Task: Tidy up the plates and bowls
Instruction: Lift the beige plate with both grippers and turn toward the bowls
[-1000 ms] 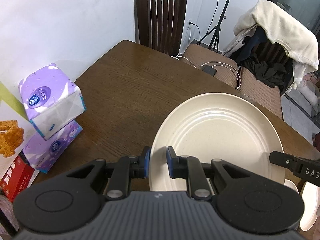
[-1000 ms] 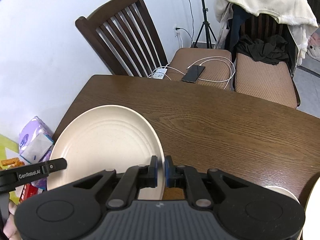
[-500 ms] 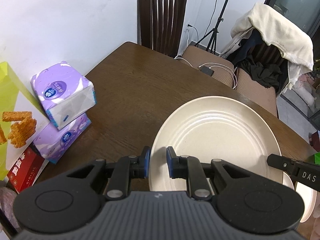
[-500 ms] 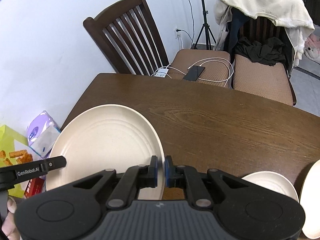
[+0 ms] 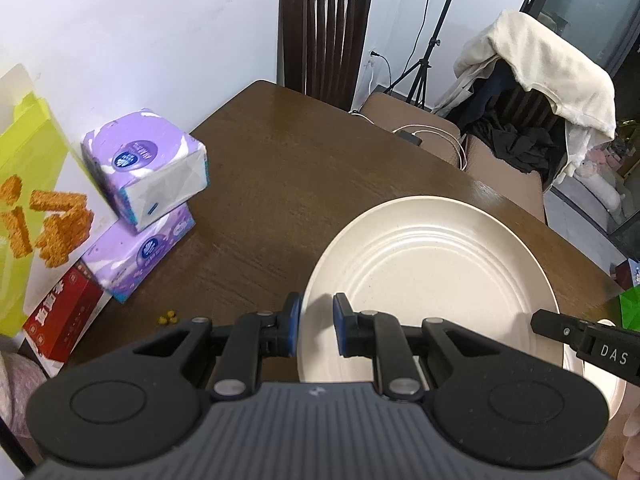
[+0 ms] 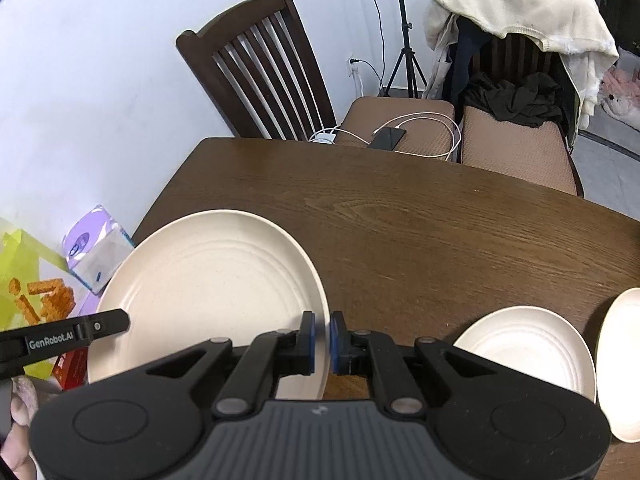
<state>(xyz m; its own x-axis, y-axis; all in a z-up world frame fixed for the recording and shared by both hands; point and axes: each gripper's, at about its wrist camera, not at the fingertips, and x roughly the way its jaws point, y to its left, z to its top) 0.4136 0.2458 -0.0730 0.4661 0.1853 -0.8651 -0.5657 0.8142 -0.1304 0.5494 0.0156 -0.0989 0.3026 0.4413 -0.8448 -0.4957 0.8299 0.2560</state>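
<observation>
Left gripper [image 5: 315,330]: jaws narrow, blue pads clamped on the near left rim of the plate [image 5: 432,292]. Right gripper [image 6: 320,342]: jaws almost together, pinching the same plate's opposite rim, so the plate [image 6: 208,292] is carried between both tools above the table [image 6: 420,232]. Each gripper's black finger shows at the plate's far side in the other's view.

The plate is round, so it has no long axis; its face points up and tilts slightly toward the cameras. It is cream, matte and faintly speckled, with concentric ridges stepping down to a flat well.

Beyond the plate the dark wood-grain tabletop lies open out to its rounded far edge. On the left edge, two purple tissue packs [image 5: 148,200] are stacked, the upper one tilted, beside a yellow-green snack box [image 5: 28,200] and a red box [image 5: 60,316]; a few small yellow crumbs [image 5: 167,317] lie near them. To the right, a smaller cream plate [image 6: 524,350] rests on the table, and a further cream dish [image 6: 620,364] sits at the picture's edge, partly cut off.

Past the far edge stand a slatted dark chair [image 6: 260,64], cushioned seats with a phone [image 6: 387,138] and white cable, a draped chair [image 6: 516,20] and a tripod [image 6: 404,40].
</observation>
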